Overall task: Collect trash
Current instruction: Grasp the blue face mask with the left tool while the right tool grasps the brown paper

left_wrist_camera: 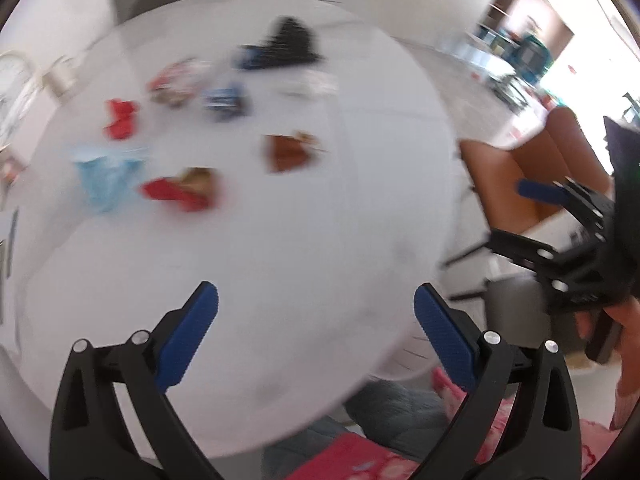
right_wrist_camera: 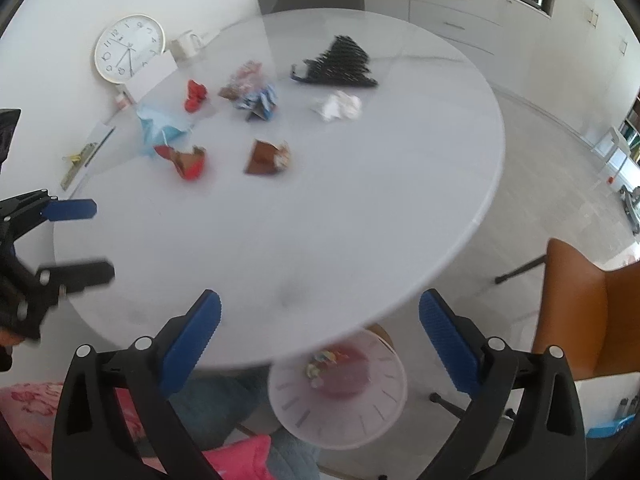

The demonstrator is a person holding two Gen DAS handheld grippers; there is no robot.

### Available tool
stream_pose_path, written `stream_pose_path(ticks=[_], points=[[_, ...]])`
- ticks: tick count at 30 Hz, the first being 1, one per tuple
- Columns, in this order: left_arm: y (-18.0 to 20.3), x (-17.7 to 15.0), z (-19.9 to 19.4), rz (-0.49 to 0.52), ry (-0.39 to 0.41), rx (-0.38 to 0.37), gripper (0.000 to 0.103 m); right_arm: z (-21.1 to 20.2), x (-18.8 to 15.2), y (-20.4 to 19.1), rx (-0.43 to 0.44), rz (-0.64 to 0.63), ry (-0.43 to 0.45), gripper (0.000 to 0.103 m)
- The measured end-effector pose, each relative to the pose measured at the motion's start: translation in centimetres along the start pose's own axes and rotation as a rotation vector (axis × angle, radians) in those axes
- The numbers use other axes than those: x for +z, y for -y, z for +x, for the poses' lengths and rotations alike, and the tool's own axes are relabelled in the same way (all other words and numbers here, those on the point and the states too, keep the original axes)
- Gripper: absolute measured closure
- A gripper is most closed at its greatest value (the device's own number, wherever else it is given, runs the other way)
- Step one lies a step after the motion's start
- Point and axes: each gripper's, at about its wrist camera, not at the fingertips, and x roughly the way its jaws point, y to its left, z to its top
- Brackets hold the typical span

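Several pieces of trash lie on the far half of a round white table point(right_wrist_camera: 360, 208): a brown wrapper point(right_wrist_camera: 266, 157), a red-and-tan wrapper point(right_wrist_camera: 186, 162), a blue face mask point(right_wrist_camera: 160, 128), a small red wrapper point(right_wrist_camera: 195, 95), colourful packets point(right_wrist_camera: 252, 88), a crumpled white tissue point(right_wrist_camera: 340, 106) and a black folded item point(right_wrist_camera: 340, 64). A pale pink bin point(right_wrist_camera: 338, 390) with some trash in it stands under the table's near edge. My left gripper point(left_wrist_camera: 316, 320) is open and empty above the near table. My right gripper point(right_wrist_camera: 320, 324) is open and empty over the near edge.
A white wall clock point(right_wrist_camera: 129, 48), a white card point(right_wrist_camera: 154, 74) and a small white kettle point(right_wrist_camera: 186, 42) stand at the table's far left. An orange chair point(right_wrist_camera: 592, 304) is at the right. Cabinets line the back wall. The person's lap point(right_wrist_camera: 224, 412) is below.
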Motion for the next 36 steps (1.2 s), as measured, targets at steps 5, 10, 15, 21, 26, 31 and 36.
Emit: stream_pose_path(ticks=[5, 10, 15, 21, 26, 31, 36], points=[[-8.9, 2.2, 0.5, -0.070, 0.013, 0.118, 0.009, 2.7, 3.7, -4.0, 0.028, -0.002, 0.004, 0.003], [-15.2, 4.3, 2.1, -0.092, 0.014, 0.171, 0.009, 6.1, 7.4, -8.2, 0.047, -0.012, -0.002, 0.003], [-18.8, 6.3, 4.4, -0.083, 0.002, 0.160, 0.009, 9.6, 10.3, -11.9, 0.062, -0.033, -0.018, 0.003], [-21.3, 8.4, 8.0, -0.081, -0.033, 0.133, 0.009, 13.5, 12.1, -15.2, 0.066, -0.092, -0.032, 0.002], [-22.2, 9.7, 11.1, -0.075, -0.066, 0.121, 0.009, 17.1, 12.7, -16.6, 0.094, -0.114, -0.071, 0.002], [-22.4, 10.3, 12.4, -0.051, -0.056, 0.144, 0.016, 20.3, 13.7, -17.2, 0.098, -0.110, -0.100, 0.002], [-22.8, 10.5, 13.1, -0.028, -0.068, 0.174, 0.056, 21.8, 14.1, -17.2, 0.083, -0.097, -0.122, 0.002]])
